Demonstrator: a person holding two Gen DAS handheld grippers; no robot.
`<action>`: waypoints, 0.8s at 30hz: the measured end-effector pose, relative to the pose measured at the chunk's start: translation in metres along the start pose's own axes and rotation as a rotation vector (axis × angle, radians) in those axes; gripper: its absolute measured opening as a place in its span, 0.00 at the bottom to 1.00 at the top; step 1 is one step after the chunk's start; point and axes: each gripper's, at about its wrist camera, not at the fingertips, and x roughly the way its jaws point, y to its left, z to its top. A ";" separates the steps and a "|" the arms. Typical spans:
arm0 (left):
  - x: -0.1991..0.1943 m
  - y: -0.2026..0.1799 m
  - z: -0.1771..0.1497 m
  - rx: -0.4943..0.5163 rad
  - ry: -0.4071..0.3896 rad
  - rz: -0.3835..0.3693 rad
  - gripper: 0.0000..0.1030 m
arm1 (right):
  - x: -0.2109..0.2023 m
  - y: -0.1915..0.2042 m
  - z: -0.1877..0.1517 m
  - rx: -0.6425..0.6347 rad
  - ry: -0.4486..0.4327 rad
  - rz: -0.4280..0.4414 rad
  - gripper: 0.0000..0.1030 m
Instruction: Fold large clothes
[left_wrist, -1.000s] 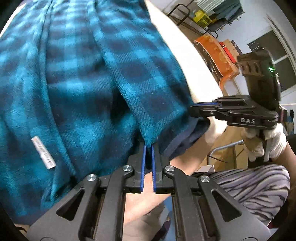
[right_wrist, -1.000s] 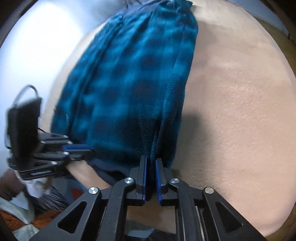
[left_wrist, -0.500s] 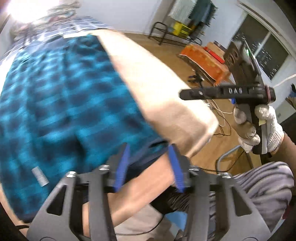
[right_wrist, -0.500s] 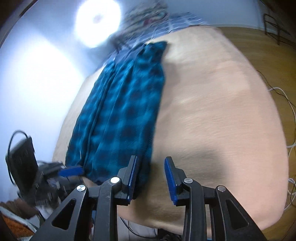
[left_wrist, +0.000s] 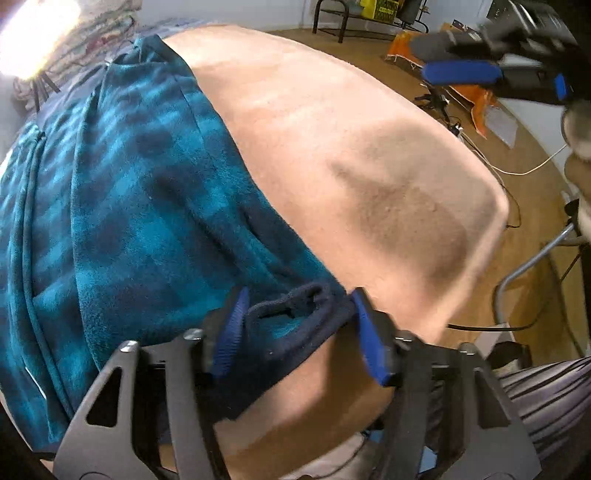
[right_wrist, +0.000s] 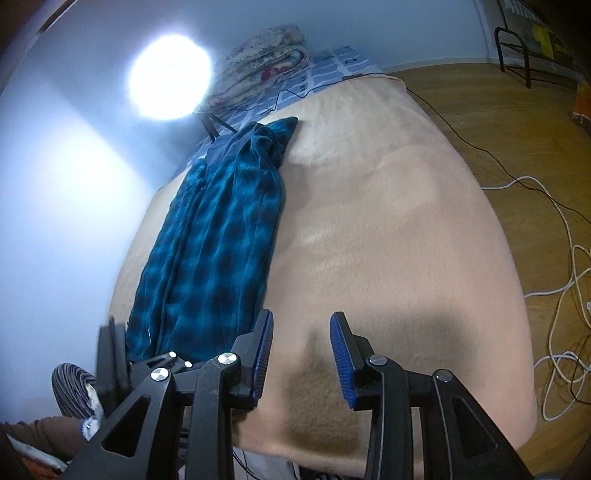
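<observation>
A teal and navy plaid fleece garment (left_wrist: 129, 206) lies folded lengthwise in a long strip on the beige bed (left_wrist: 351, 155). In the right wrist view the garment (right_wrist: 214, 243) runs along the bed's left side. My left gripper (left_wrist: 299, 332) is open, its blue pads either side of the garment's navy hem at the near bed edge, not clamping it. My right gripper (right_wrist: 301, 354) is open and empty, above bare beige blanket (right_wrist: 388, 240) just right of the garment's near end. It also shows blurred at the top right of the left wrist view (left_wrist: 480, 70).
A bright lamp (right_wrist: 170, 77) and a folded floral quilt (right_wrist: 266, 62) sit at the bed's far end. White and black cables (right_wrist: 565, 258) lie on the wooden floor to the right. A black rack (right_wrist: 524, 48) and orange items (left_wrist: 406, 48) stand further off.
Both grippers were shut on the garment's near edge a second ago. Both have opened and let it go, then drawn back; the garment now lies flat on the bed.
</observation>
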 end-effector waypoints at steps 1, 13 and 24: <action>-0.002 0.003 -0.001 -0.015 -0.012 -0.012 0.31 | 0.003 0.000 0.004 0.000 0.001 0.007 0.36; -0.051 0.059 -0.014 -0.261 -0.122 -0.239 0.09 | 0.101 0.010 0.094 0.082 -0.009 0.150 0.56; -0.060 0.078 -0.022 -0.352 -0.141 -0.341 0.09 | 0.226 0.013 0.155 0.172 0.023 0.214 0.52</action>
